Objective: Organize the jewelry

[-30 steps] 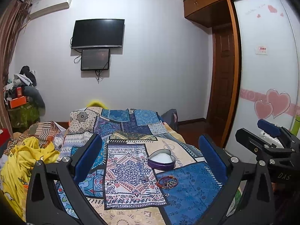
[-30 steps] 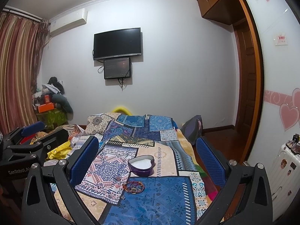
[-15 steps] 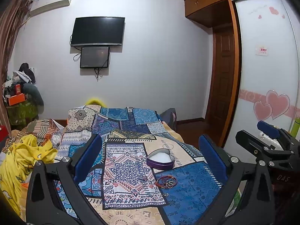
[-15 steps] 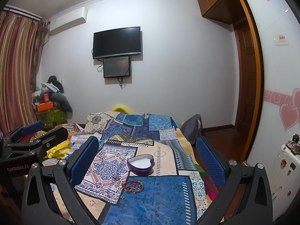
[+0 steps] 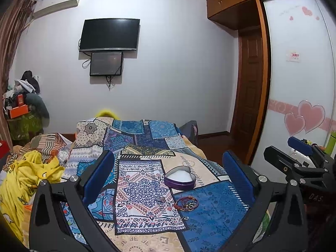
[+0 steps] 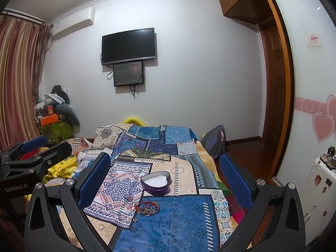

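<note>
An open purple heart-shaped box [image 5: 180, 178] with a white lining sits on the patchwork bedspread [image 5: 142, 142]; it also shows in the right wrist view [image 6: 156, 183]. In front of it lies a small pile of bracelets and rings [image 5: 186, 203], seen too in the right wrist view [image 6: 147, 208]. A tiny piece lies nearer on the spread [image 5: 184, 218]. My left gripper [image 5: 168, 180] is open and empty, held above the bed. My right gripper [image 6: 162, 181] is open and empty beside it; its body shows in the left wrist view [image 5: 298, 163].
Yellow bedding [image 5: 25, 178] is heaped at the bed's left. A cluttered stand [image 6: 54, 121] is in the far left corner. A wardrobe with heart decals [image 5: 300, 105] and a white suitcase [image 6: 319, 184] stand on the right. A TV [image 5: 109, 34] hangs on the wall.
Both views have shifted slightly; the grippers drifted a little over the bed. Both stay open and nothing on the bed has moved.
</note>
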